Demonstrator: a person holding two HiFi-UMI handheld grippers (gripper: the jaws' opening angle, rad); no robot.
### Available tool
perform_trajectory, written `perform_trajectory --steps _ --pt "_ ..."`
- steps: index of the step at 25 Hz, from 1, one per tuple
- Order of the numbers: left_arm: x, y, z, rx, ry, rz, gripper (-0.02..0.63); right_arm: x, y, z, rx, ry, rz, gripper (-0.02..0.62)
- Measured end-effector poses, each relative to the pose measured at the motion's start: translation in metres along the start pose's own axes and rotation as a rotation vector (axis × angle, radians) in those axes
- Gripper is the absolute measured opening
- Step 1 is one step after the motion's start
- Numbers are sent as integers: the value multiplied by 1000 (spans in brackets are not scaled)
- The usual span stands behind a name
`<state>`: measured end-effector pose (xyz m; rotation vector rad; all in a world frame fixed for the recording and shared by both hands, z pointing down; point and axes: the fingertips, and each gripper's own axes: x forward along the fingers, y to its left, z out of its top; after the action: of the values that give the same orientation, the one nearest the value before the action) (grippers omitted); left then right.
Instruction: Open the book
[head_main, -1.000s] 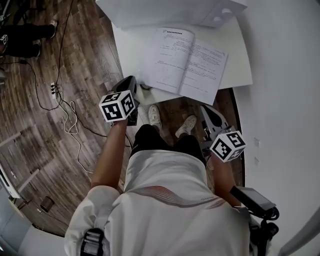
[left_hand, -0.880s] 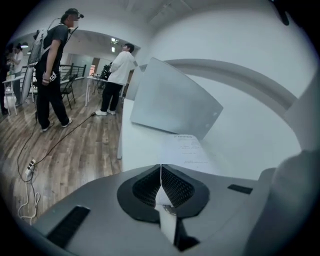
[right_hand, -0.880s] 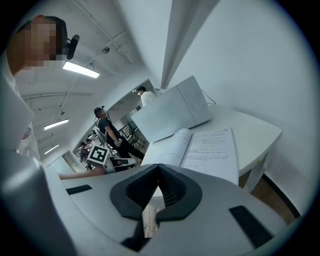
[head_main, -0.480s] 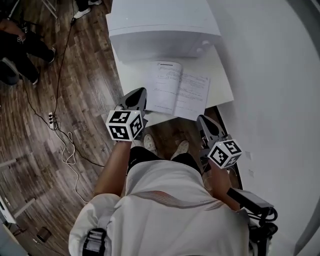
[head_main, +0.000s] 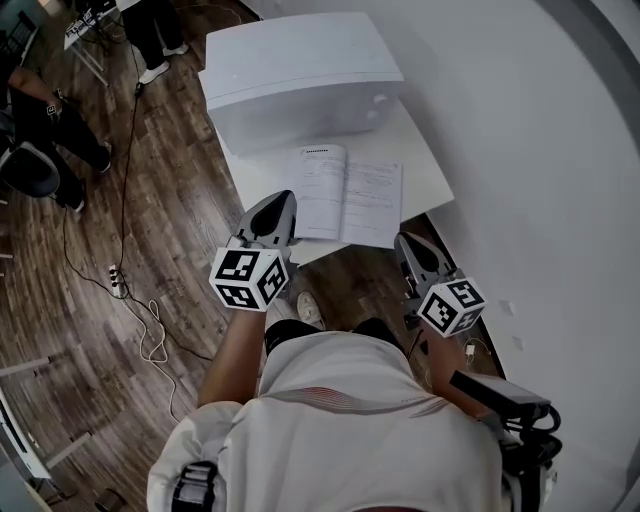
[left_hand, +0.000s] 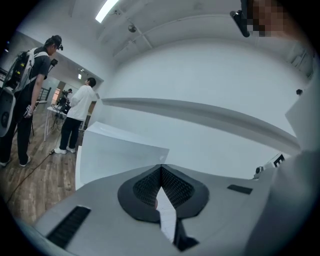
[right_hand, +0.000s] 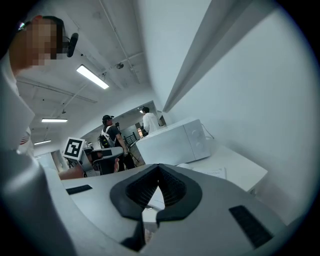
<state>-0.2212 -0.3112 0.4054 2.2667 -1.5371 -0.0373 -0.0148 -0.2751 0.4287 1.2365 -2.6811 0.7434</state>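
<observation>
Head view: the book (head_main: 348, 208) lies open on the table (head_main: 425, 180), just ahead of the left gripper (head_main: 283, 200) and right gripper (head_main: 405, 242). Left gripper view: jaws together, nothing between. Right gripper view: likewise closed, empty. Best drawn away cleanly, without brushing the pages.

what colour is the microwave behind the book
White; the head view shows it best: the microwave stands just behind the open book.

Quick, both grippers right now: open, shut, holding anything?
Left gripper: shut, holding nothing.
Right gripper: shut, holding nothing.
</observation>
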Motion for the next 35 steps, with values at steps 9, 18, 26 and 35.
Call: perform_trajectory --steps 9,18,26,35 --pt "-26 -38 10 22 -46 28 11 -36 2 16 -29 -62 52 3" --pt "-70 -98 16 81 -98 64 11 -96 9 17 -53 -130 121 3" --pt "-123 -167 -18 87 -97 73 11 -173 3 -12 -50 -152 135 3" --pt "-160 -220 -38 111 -67 94 11 -237 -2 -37 -22 -174 119 3"
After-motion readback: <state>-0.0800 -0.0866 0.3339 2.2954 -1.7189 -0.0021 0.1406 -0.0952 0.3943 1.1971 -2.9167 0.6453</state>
